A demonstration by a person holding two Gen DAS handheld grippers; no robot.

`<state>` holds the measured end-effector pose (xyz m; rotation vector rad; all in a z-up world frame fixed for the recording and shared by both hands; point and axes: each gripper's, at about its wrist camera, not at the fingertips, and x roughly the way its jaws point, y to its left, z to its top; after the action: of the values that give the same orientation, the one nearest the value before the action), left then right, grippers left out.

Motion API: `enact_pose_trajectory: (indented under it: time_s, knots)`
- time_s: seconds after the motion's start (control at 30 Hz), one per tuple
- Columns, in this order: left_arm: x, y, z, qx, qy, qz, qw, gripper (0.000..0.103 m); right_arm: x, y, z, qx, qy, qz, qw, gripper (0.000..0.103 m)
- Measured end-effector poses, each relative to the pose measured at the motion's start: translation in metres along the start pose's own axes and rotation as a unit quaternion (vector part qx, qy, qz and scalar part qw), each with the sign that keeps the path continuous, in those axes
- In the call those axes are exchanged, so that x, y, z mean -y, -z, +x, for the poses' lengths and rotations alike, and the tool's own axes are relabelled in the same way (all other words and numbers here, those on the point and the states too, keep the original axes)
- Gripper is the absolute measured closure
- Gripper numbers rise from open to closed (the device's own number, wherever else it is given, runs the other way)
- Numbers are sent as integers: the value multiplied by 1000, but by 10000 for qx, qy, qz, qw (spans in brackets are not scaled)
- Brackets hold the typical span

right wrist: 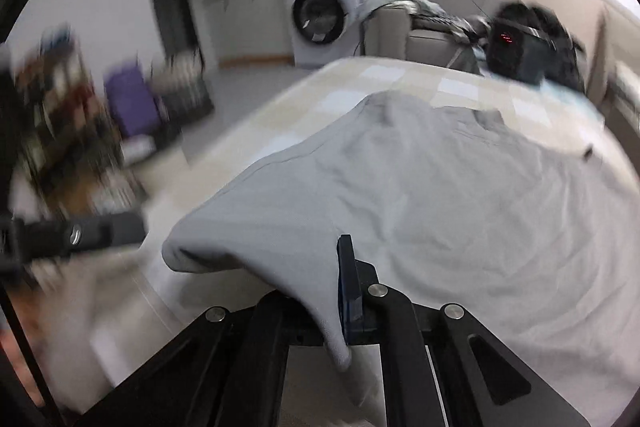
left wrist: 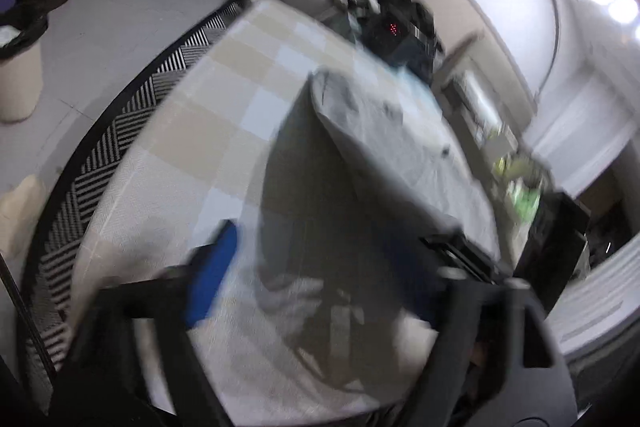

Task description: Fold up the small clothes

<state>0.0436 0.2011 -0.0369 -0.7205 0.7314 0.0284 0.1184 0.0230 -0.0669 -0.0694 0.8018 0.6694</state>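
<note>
While right hand-held gripper (right wrist: 340,291) pinches grey garment (right wrist: 420,187), left (left wrist: 320,267) spread wide.

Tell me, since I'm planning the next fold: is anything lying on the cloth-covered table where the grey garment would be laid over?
Nothing visible: the checked tablecloth beside the grey garment looks bare. The right gripper grips its edge.

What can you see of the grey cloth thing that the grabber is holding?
The grey garment looks like soft, light grey knit fabric, wrinkled, with a stitched hem along one edge. Most of it lies spread on the checked tablecloth. One corner is lifted and pinched in the right gripper, with a bit hanging below the fingers. In the left wrist view a fold rises off the table. The pictures are blurred, so finer details cannot be made out.
</note>
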Motion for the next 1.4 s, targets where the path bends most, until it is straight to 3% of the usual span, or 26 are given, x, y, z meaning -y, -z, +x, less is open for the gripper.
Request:
enact_pose_trajectory:
  time_s: [0.1,0.2,0.3,0.4,0.47,0.53,0.6,0.67,0.73,0.8,0.87,1.0,1.13,1.27,1.4]
  knots:
    - [-6,-6,15,-275,693,-354,9966,24,13,-6,-9,92,-172,222,9996,99]
    - [-3,-15,38,-480,1139,-558,9908,23,13,-4,-12,50,-327,243,9992,99]
    - [-4,-31,70,-727,1608,-848,9806,23,7,-2,-11,33,-317,143,9994,99]
    - [-3,-45,107,-1102,1854,-959,9717,23,3,2,-13,31,-301,77,9995,99]
    - [-2,-49,130,-1389,1832,-1093,9671,23,3,3,-14,46,-286,39,9996,99]
    - [-1,-51,157,-1721,1938,-1229,9580,23,1,5,-16,65,-277,-27,9996,99]
    - [5,-56,175,-1898,2033,-1251,9524,28,1,4,-16,91,-268,-81,9996,99]
    - [8,-62,188,-1987,1996,-1309,9506,33,1,5,-17,113,-261,-125,9995,99]
    - [10,-68,203,-2091,1707,-1299,9541,49,3,6,-16,111,-274,-138,9995,99]
    - [11,-73,218,-2278,1506,-1221,9542,77,4,7,-17,99,-283,-129,9995,99]
    - [10,-77,225,-2261,1238,-1168,9591,96,5,8,-19,105,-301,-106,9994,99]
    - [25,-90,213,-1985,1122,-709,9711,100,6,10,-21,121,-463,-23,9989,99]
    - [57,-107,196,-1848,985,-293,9774,100,9,9,-34,368,-651,169,9971,99]
    - [121,-125,176,-1787,642,379,9811,100,27,8,-60,793,-807,601,9918,99]
    - [220,-126,180,-1819,210,1322,9742,100,56,14,-95,1282,-888,1173,9808,99]
